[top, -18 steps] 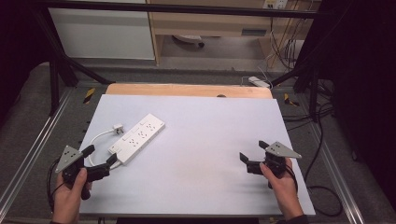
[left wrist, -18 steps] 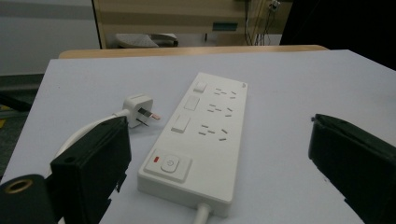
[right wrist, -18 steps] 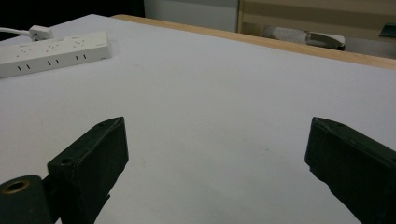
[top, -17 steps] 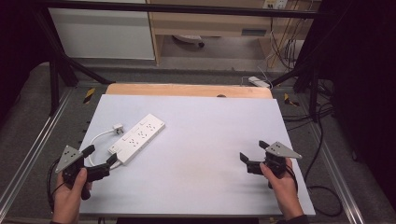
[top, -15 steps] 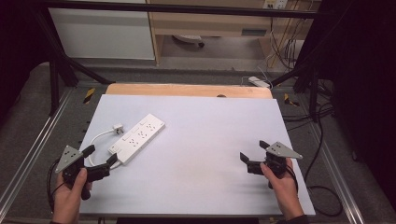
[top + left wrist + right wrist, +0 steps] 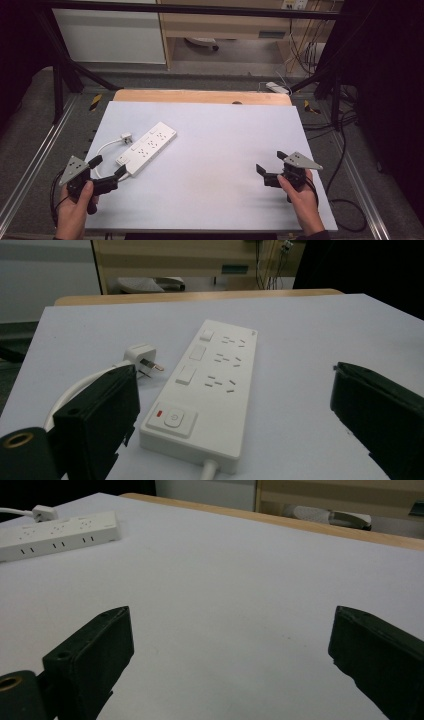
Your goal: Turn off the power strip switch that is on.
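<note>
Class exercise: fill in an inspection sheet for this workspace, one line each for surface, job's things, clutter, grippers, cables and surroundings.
Surface: white table top, wooden strip along the far edge.
Job's things: white power strip lying flat at the left, its plug unplugged beside it.
Clutter: nothing seen.
Grippers: left gripper open, just short of the strip's near end; right gripper open over bare table.
Cables: the strip's white cord loops at the left edge.
Surroundings: cabinets and floor wiring behind.

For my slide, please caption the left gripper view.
Open left gripper faces a white power strip and its plug.
</note>
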A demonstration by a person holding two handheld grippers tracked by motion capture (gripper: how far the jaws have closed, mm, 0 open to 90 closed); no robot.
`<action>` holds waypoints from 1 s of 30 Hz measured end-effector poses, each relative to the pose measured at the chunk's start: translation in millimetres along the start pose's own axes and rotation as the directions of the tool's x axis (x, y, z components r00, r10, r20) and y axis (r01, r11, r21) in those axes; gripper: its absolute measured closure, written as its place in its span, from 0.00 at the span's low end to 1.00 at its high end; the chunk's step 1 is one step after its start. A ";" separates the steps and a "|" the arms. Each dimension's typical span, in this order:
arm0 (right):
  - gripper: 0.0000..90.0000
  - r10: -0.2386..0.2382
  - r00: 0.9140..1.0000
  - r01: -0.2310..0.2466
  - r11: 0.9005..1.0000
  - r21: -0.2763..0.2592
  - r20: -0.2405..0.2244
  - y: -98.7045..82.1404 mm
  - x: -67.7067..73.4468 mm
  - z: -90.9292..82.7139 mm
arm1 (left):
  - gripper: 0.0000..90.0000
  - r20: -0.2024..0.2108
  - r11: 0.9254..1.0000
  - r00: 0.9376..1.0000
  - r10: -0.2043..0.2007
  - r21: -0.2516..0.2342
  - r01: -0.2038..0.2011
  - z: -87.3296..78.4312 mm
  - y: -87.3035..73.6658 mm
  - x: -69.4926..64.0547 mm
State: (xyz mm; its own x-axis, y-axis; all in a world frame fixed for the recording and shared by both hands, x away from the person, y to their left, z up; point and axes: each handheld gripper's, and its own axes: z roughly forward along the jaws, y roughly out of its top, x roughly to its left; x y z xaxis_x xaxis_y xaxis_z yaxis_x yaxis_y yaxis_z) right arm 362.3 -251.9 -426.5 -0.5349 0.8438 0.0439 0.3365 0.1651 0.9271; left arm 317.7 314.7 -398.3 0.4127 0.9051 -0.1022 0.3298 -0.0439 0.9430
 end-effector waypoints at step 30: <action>0.03 -0.008 0.999 0.007 0.999 -0.036 -0.033 1.6 2.2 -8.4 | 0.06 0.019 1.000 1.000 -0.009 -0.018 0.009 -2.8 35.9 -16.2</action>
State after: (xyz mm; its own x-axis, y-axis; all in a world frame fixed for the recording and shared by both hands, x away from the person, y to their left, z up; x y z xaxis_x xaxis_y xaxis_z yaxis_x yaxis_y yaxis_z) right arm 355.2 -254.1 -421.8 -0.5626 0.8253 0.0487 0.3049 0.1524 0.9401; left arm 320.5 299.6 -362.0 0.4255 0.8974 -0.1166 0.3183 -0.0278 0.9476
